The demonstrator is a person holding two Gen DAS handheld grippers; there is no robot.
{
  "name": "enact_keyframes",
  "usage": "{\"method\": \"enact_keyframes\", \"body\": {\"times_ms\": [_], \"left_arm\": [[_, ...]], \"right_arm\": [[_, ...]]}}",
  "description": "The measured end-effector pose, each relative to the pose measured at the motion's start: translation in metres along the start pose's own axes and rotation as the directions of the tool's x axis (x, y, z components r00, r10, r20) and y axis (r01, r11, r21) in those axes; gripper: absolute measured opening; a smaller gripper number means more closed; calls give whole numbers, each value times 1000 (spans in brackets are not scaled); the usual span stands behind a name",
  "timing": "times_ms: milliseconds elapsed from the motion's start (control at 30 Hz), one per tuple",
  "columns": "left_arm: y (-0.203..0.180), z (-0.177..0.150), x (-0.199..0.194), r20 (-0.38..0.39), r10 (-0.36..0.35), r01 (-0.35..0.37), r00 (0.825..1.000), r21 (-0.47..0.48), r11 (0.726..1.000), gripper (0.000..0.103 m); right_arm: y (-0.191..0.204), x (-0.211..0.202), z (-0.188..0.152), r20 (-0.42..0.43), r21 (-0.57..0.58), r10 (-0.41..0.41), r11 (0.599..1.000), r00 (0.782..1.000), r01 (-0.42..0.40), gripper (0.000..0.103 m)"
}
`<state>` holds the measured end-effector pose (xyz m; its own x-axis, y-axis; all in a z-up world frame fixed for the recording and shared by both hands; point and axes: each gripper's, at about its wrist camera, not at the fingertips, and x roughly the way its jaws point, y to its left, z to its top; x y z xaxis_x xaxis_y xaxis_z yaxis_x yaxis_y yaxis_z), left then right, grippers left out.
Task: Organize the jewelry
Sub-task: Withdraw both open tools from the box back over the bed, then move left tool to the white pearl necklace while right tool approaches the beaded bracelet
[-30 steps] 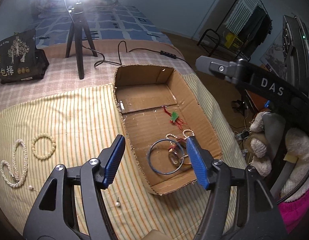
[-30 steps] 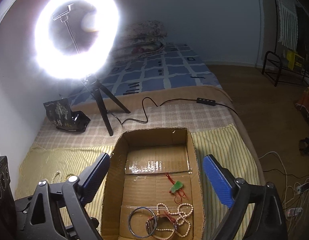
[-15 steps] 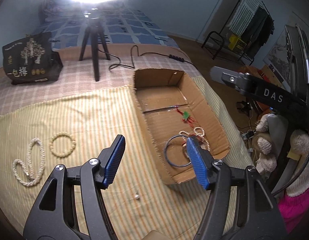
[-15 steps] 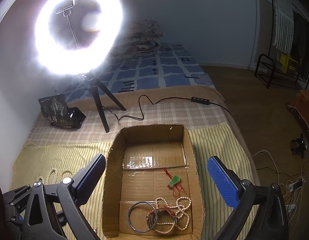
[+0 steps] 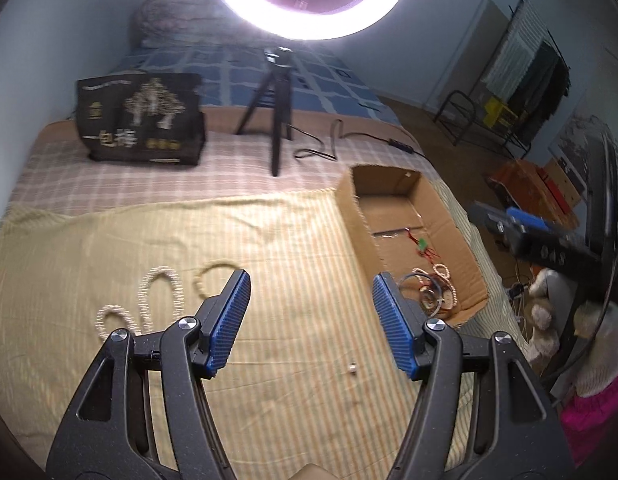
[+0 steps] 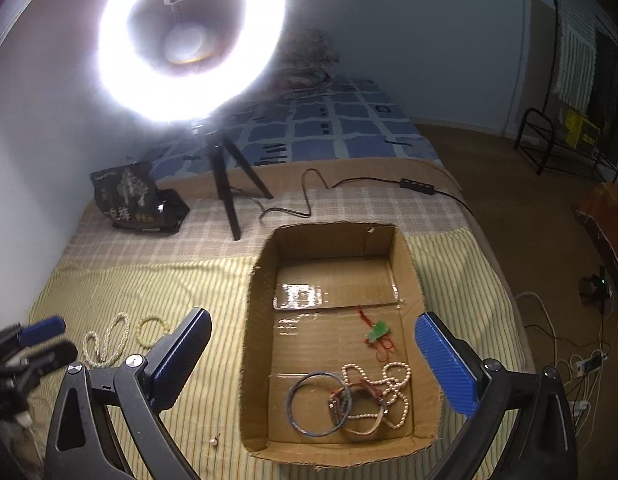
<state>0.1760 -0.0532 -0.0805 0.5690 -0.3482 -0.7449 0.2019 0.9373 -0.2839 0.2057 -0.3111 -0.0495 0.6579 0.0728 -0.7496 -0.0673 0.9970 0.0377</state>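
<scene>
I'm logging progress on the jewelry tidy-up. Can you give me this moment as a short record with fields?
box: cardboard box on the striped cloth
in box: blue bangle, pearl strand, green pendant
still on cloth: pearl necklace, bead bracelet, small earring
left gripper: jaws open, empty
right gripper: jaws open, empty

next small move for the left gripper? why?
Probably carry the left gripper left toward the pearl necklace and the bead bracelet and lower it over one. Both lie on the striped cloth, outside the cardboard box, which already holds other jewelry. The gripper is open and empty. The loose pearl is closer, but tiny.
</scene>
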Motion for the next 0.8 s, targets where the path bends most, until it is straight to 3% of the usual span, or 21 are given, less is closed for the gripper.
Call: {"method": "enact_keyframes", "body": {"times_ms": [200,367,600,800], "left_arm": [[37,-3,-20,19,39,-39,999,-44,998,65],[71,-8,-29,14,69,-67,998,-89,994,65],[111,-19,-29,-23,114,-116,993,-133,984,65],[140,-34,-24,-71,136,-146,988,-159,976,65]], "right_arm": [[39,-13,-16,37,-106,41,994,998,-37,103],[70,-22,-36,18,-189,93,978,995,-88,100],[84,-28,-71,-94,-198,208,954,974,-223,82],[96,-18,-108,-183,-238,249,927,951,-289,62]]}}
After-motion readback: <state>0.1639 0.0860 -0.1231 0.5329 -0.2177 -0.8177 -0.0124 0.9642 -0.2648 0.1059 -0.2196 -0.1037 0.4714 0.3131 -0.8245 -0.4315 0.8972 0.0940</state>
